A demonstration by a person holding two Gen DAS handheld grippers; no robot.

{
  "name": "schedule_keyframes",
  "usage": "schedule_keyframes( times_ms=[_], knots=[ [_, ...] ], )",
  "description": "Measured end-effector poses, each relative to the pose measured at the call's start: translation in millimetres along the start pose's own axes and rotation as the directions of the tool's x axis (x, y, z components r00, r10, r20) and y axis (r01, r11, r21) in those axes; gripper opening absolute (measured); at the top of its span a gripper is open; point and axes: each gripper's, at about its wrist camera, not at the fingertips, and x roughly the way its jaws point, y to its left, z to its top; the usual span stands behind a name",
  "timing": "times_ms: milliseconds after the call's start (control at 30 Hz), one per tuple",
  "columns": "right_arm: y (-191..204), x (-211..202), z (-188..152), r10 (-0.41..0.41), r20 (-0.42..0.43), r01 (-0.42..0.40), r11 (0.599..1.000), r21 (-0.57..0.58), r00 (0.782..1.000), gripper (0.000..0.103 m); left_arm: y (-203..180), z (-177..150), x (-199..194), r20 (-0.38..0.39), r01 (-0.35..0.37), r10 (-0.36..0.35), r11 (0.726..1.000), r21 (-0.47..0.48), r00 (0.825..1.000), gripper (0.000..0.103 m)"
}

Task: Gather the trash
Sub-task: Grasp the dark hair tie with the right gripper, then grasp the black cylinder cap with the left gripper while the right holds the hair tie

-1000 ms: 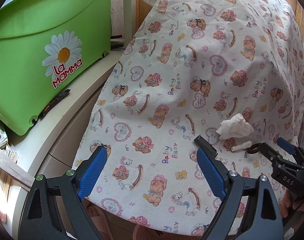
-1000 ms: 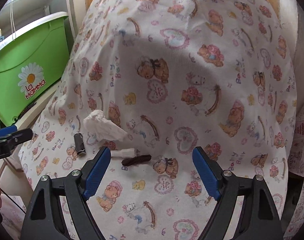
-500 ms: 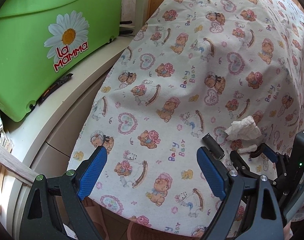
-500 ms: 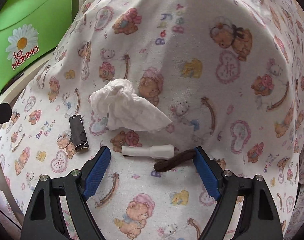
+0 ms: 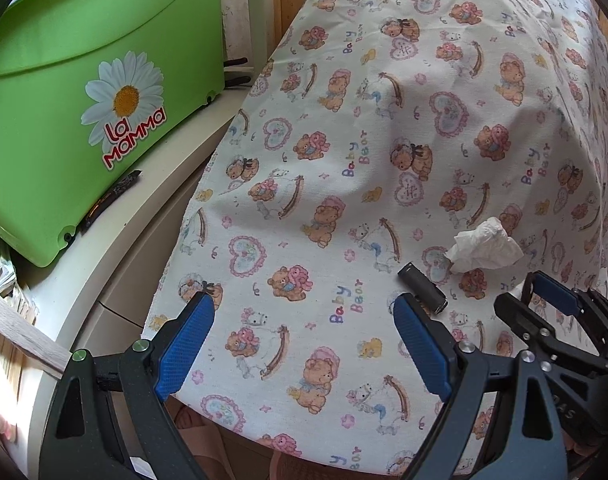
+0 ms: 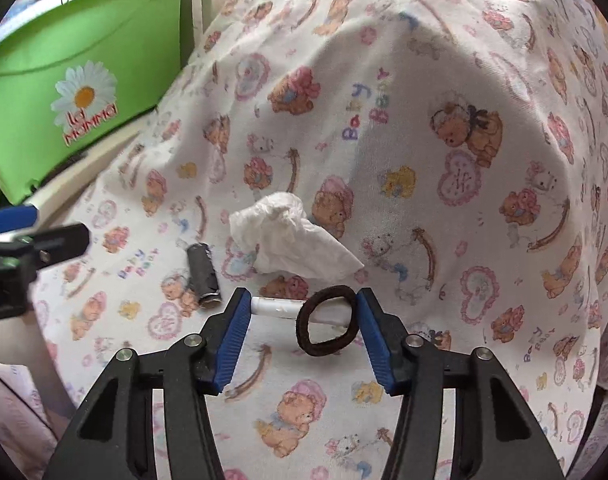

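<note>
On a teddy-bear-print cloth (image 6: 424, 120) lie a crumpled white tissue (image 6: 288, 236), a dark battery (image 6: 202, 276), a white stick (image 6: 276, 307) and a brown hair tie (image 6: 326, 326). My right gripper (image 6: 302, 330) is partly closed, its pads around the hair tie and the stick; the tie stands up against the right pad. My left gripper (image 5: 304, 344) is open and empty over the cloth's near edge, with the battery (image 5: 422, 286) just beyond its right finger. The tissue (image 5: 486, 250) also shows in the left wrist view.
A green bin (image 5: 84, 100) with a daisy label stands on a white cabinet top (image 5: 144, 216) to the left of the cloth. The right gripper's body (image 5: 556, 320) shows at the lower right of the left wrist view.
My right gripper has moved down onto the stick and hair tie and its jaws have narrowed around them; the tie is now upright as a loop. My left gripper has edged closer to the battery.
</note>
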Motion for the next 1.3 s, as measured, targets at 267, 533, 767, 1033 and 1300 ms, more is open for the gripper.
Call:
schedule_keyframes(
  times_ms=[267, 533, 767, 1033, 1300],
  knots=[
    [-62.2, -17.4, -14.8, 0.126, -0.076, -0.108, 0.971, 0.213, 0.989, 0.057, -12.1, 2.7, 5.8, -0.005, 0.016, -0.016, 1.0, 0.01, 1.0, 0.089],
    [-64.3, -13.0, -16.5, 0.09, -0.091, -0.082, 0.993, 0.09, 0.992, 0.059, -27.7, 6.9, 13.1, 0.006, 0.03, -0.03, 0.999, 0.014, 1.0, 0.084],
    [-51.3, -1.2, -29.1, 0.125, -0.187, -0.123, 0.992, 0.023, 0.974, 0.061, -34.8, 4.4, 15.2, -0.002, 0.024, -0.024, 0.999, 0.031, 1.0, 0.084],
    [-56.7, -4.7, -40.6, 0.139, -0.212, -0.138, 0.99, 0.016, 0.967, 0.071, -35.6, 0.4, 12.2, 0.001, 0.019, -0.019, 0.998, 0.058, 1.0, 0.084],
    [-69.1, -13.7, -41.8, 0.161, -0.159, -0.149, 0.985, 0.087, 0.974, 0.054, -31.4, -0.3, 10.1, 0.005, 0.017, -0.017, 0.998, 0.057, 1.0, 0.084]
  ],
)
